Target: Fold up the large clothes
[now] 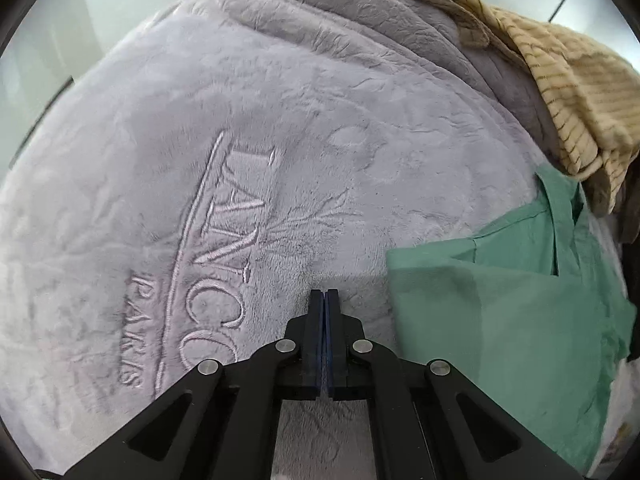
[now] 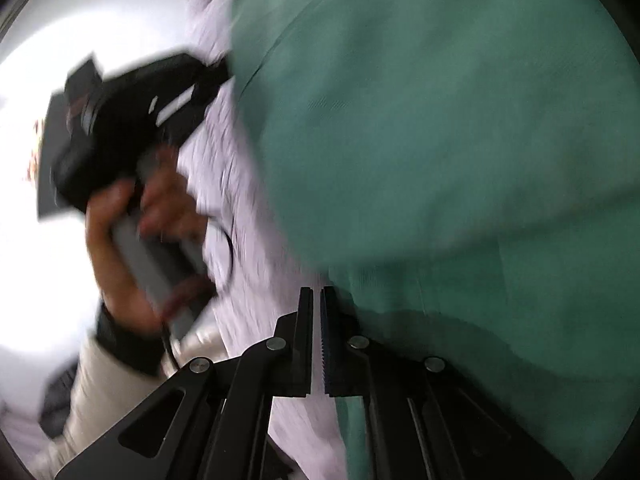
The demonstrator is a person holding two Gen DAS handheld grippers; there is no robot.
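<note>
Starting fold: green shirt [image 1: 512, 312] lying on lilac blanket [image 1: 248, 128]; left claw [image 1: 325, 294] pressed together, empty; right claw [image 2: 317, 292] nearly closed beside shirt's edge. Next: pinch an edge.

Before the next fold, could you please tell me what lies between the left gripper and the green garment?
Only bare lilac blanket, seen in the left wrist view, separates the left gripper from the green garment.

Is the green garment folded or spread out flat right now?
Partly folded. In the left wrist view the green garment lies on the lilac blanket with one layer doubled over another along a straight edge; its far side runs out of view.
</note>
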